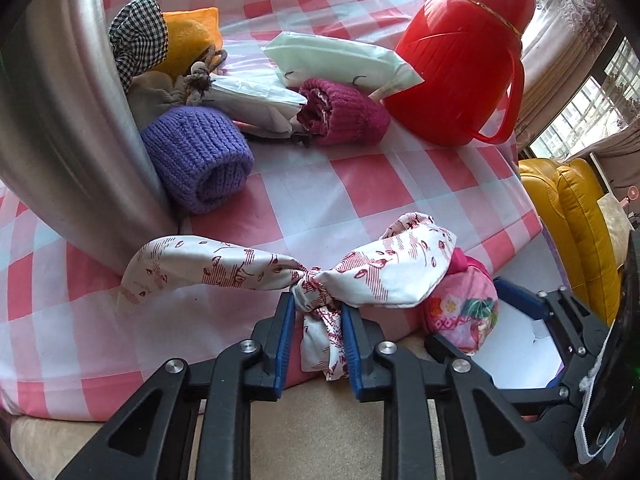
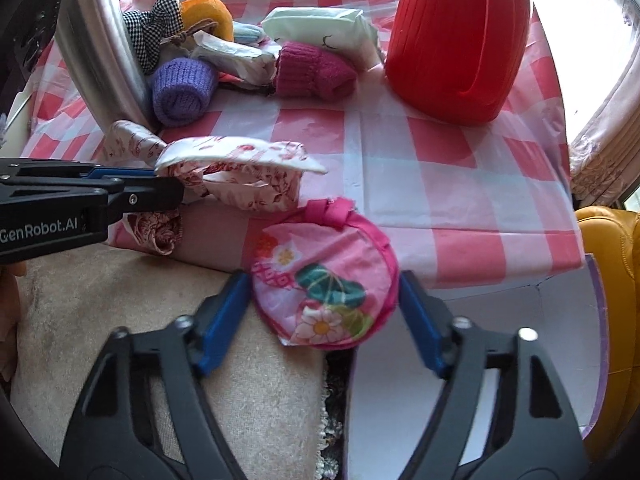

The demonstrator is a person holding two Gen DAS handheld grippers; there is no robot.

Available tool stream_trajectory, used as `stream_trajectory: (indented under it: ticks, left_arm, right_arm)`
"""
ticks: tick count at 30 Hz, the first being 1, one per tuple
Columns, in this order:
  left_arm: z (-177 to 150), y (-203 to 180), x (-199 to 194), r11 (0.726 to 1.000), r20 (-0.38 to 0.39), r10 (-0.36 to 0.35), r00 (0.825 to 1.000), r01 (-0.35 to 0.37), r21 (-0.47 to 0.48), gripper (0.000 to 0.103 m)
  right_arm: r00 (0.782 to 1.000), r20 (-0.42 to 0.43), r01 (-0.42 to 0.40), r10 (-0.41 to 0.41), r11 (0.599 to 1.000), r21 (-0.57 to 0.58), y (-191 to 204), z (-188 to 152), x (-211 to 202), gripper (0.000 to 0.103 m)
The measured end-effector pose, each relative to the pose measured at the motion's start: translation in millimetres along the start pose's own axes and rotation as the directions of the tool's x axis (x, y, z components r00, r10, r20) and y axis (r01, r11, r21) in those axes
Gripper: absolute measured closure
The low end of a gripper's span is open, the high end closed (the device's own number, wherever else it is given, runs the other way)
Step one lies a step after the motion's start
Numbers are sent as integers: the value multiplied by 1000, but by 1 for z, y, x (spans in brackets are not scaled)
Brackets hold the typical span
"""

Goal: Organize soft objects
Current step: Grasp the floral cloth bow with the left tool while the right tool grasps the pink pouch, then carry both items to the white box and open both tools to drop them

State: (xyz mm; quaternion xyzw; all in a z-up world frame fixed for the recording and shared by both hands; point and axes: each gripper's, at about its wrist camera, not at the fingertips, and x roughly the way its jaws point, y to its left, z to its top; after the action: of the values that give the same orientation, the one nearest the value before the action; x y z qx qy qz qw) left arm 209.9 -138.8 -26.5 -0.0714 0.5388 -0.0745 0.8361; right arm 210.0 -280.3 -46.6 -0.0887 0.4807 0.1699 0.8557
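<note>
Left gripper (image 1: 318, 312) is clamped on the knot of the white-red bow (image 1: 280, 272) at the table's (image 1: 360, 184) six o'clock edge. Right gripper (image 2: 322, 308) stands apart around the pink pouch (image 2: 324, 300), pads not clearly pressing. Soft items lie piled at eleven o'clock.

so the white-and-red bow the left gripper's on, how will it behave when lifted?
Probably floppy: the bow is thin printed cloth, and its tails already hang over the table edge. The left gripper pinches the knot, so both loops likely droop. Looks light, and unlikely to slip.
</note>
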Motion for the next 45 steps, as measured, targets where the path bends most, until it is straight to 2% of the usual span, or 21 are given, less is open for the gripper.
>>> stream_trajectory:
  ticks: [5,12,20,23,29,34,39,41,43,45]
  left_arm:
    - [-1,0,-2,1000,16,-1,1000,1,2,82]
    - [-3,-5,-13,1000,51,3,999,-4,20,82]
    - [-11,-23,-30,999,85,-46,995,44,28,82]
    - [-18,-38,-36,996,93,-80,992,76,44,82]
    - [-34,-86,-41,983,83,-165,983,157,100,82]
    - [-48,-132,-40,962,49,-217,975,206,180,82]
    - [-61,-166,-40,936,13,-265,964,254,243,81]
    - [-65,-175,-39,925,-1,-287,958,277,262,77]
    - [-67,-182,-39,916,-9,-298,954,289,280,53]
    - [-70,-184,-43,914,8,-300,954,285,289,35]
  right_arm:
    - [1000,12,-16,16,1000,11,-4,-2,-3,28]
    - [999,43,3,-6,999,54,-14,-13,-23,29]
    - [994,63,77,-86,988,137,-44,-38,-58,29]
    - [990,61,114,-126,978,173,-64,-46,-70,29]
    - [968,60,218,-242,940,261,-110,-70,-102,29]
    - [947,60,281,-317,903,326,-139,-86,-126,28]
    - [931,65,313,-359,877,364,-154,-94,-141,28]
    - [924,68,328,-377,869,371,-159,-96,-145,27]
    - [919,71,335,-388,863,377,-161,-97,-148,27]
    - [919,70,334,-387,861,383,-162,-96,-147,25]
